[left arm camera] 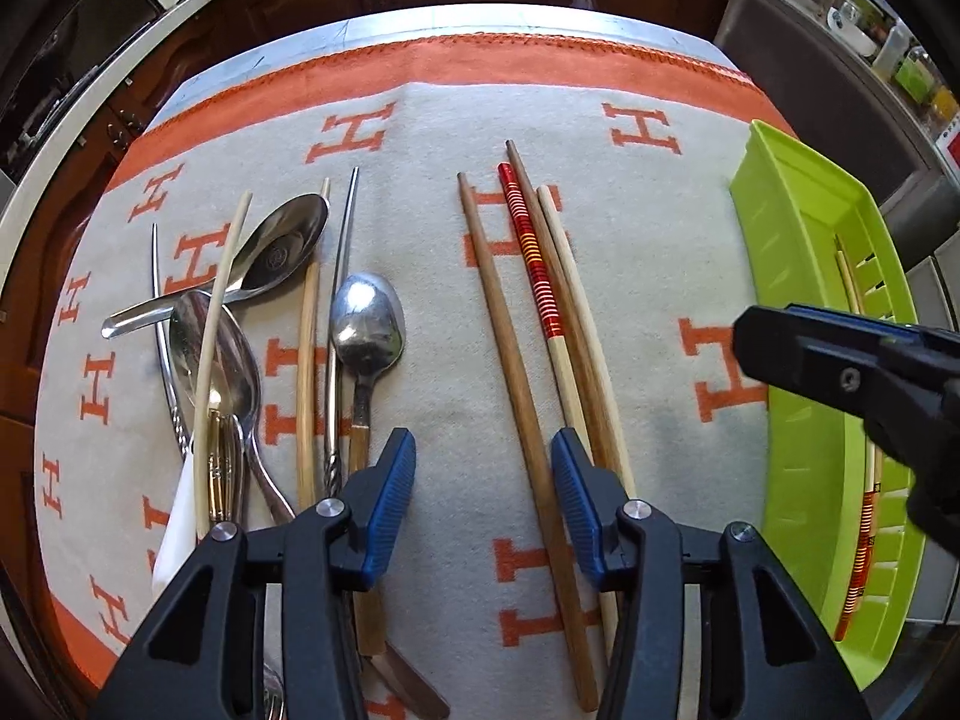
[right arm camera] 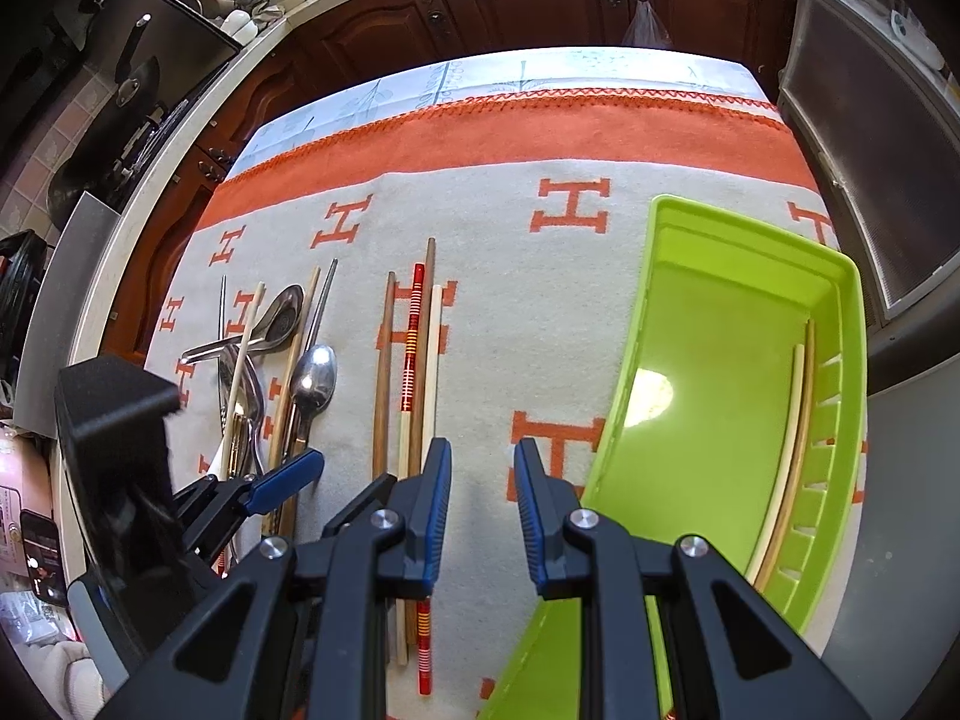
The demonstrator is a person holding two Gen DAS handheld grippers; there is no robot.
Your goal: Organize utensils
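Several chopsticks lie side by side on the cloth: a brown one [left arm camera: 510, 354], a red-striped one [left arm camera: 531, 252] and pale ones [left arm camera: 570, 282]. To their left is a pile of metal spoons [left arm camera: 366, 318] and more chopsticks [left arm camera: 222, 312]. My left gripper [left arm camera: 483, 510] is open and empty, low over the brown chopstick's near end. My right gripper [right arm camera: 482, 510] is open and empty, between the chopstick group [right arm camera: 414, 348] and the green tray [right arm camera: 708, 360]. The tray holds chopsticks [right arm camera: 792, 450] along its right wall.
An orange and beige cloth with H marks [right arm camera: 570, 210] covers the table. The green tray [left arm camera: 798, 276] sits at the table's right edge. Dark wooden cabinets [right arm camera: 540, 0] stand behind the table, with cluttered counters at both sides.
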